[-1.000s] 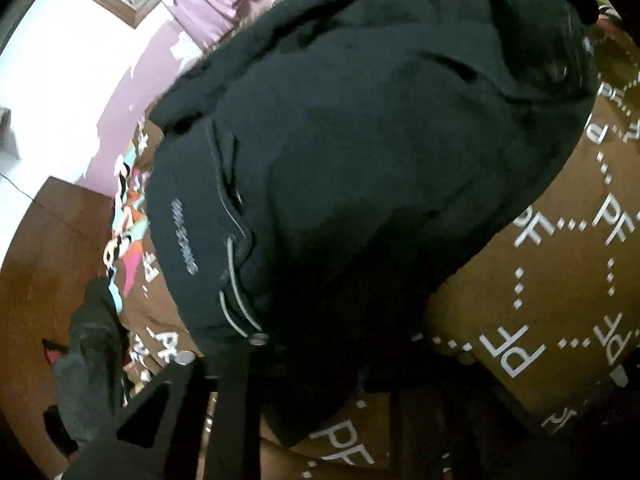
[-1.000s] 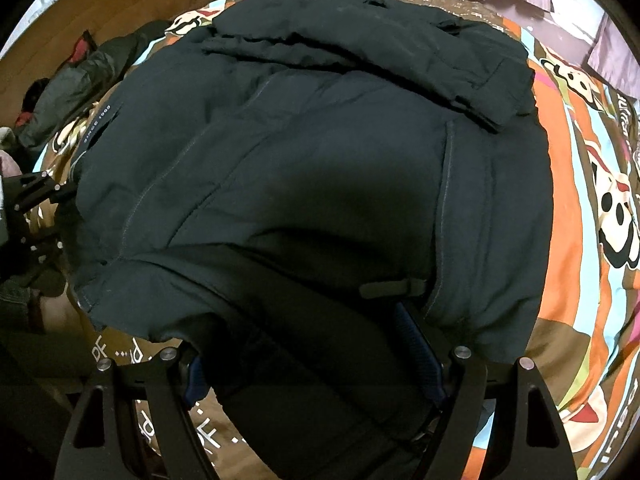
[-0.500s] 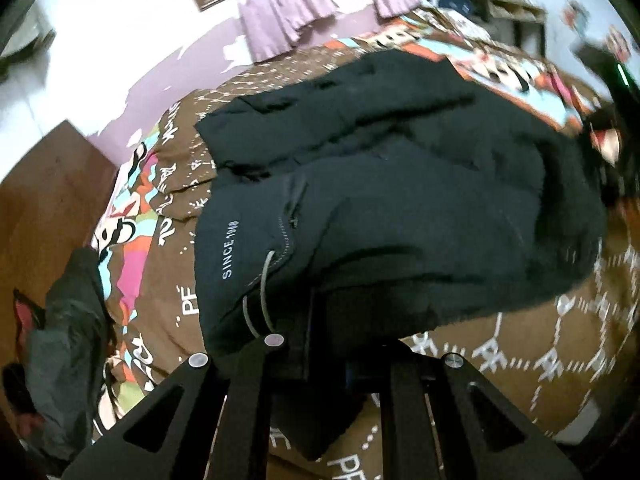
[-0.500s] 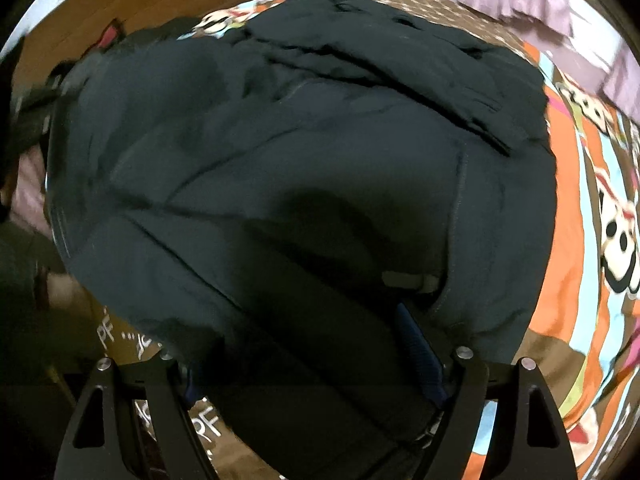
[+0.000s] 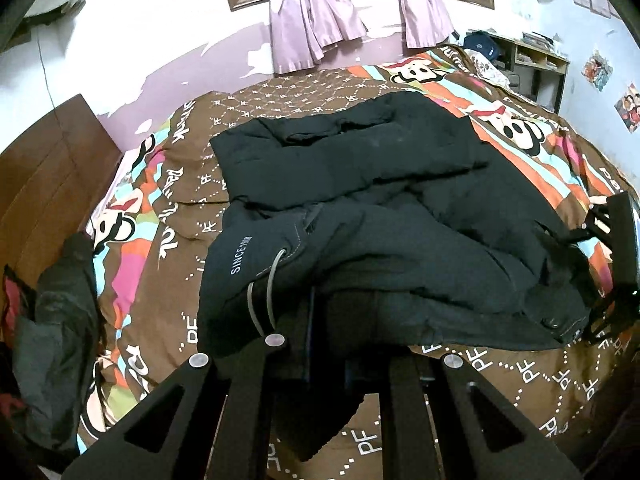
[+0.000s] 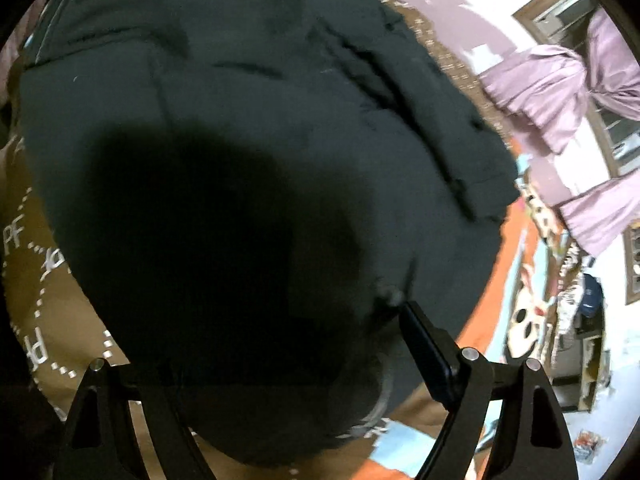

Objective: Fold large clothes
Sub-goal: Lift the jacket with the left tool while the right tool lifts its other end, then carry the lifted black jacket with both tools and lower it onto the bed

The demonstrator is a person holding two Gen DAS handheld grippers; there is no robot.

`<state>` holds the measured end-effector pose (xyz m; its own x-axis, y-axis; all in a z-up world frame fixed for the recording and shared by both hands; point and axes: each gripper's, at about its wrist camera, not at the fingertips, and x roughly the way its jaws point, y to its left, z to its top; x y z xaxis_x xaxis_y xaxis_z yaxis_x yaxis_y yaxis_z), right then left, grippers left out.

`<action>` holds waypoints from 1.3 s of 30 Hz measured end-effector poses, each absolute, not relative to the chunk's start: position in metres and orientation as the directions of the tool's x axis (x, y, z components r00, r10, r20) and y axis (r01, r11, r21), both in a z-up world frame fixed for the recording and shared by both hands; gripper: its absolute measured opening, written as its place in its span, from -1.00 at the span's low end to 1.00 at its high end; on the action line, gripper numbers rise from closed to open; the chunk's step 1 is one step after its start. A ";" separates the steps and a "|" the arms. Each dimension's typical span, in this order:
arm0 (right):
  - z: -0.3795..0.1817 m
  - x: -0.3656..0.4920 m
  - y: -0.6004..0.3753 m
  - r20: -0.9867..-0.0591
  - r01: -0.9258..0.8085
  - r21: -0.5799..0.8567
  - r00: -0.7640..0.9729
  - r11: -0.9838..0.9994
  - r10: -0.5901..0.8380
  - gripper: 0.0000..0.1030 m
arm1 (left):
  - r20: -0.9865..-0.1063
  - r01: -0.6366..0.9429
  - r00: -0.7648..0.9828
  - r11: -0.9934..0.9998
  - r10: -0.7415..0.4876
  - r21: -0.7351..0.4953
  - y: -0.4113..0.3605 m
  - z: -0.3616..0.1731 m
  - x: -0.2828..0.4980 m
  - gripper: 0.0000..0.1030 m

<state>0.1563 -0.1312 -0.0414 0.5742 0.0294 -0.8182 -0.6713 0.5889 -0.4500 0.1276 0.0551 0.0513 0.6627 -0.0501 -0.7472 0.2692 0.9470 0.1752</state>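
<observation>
A large black padded jacket (image 5: 380,208) lies on the bed, its near hem lifted and bunched. White "SINCE 1908" lettering and a grey drawstring show on its left part. My left gripper (image 5: 340,344) is shut on the jacket's near edge, with dark fabric hanging between the fingers. My right gripper (image 6: 288,360) holds the other side; the jacket (image 6: 248,152) fills its view and drapes over the jaws, with a blue-padded fingertip (image 6: 428,344) visible at the right. The right gripper also shows at the right edge of the left wrist view (image 5: 616,248).
The bed has a brown "PF" patterned and striped cartoon cover (image 5: 500,364). A dark pile of clothes (image 5: 56,312) lies at the bed's left edge by a wooden panel (image 5: 44,168). Purple curtains (image 5: 312,20) hang at the window. Shelves (image 5: 532,60) stand at the far right.
Both grippers have risen and swung with the jacket edge held. The left view has pulled back to show the whole bed; the right view has tilted toward the window wall.
</observation>
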 end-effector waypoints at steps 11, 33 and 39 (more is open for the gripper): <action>0.057 0.167 -0.151 -0.707 -0.598 -0.346 0.673 0.723 0.217 -0.84 | -0.689 0.254 0.721 0.953 -0.073 0.165 0.066 0.069 0.114 -0.87; 0.183 0.098 -0.165 -0.548 -0.589 -0.289 0.748 0.754 0.374 -0.87 | -0.534 0.262 0.825 0.962 -0.185 0.072 0.085 0.183 0.032 -0.91; 0.156 0.126 -0.152 -0.582 -0.561 -0.333 0.755 0.758 0.302 -0.86 | -0.605 0.279 0.776 0.957 -0.179 0.075 0.080 0.171 0.045 -0.91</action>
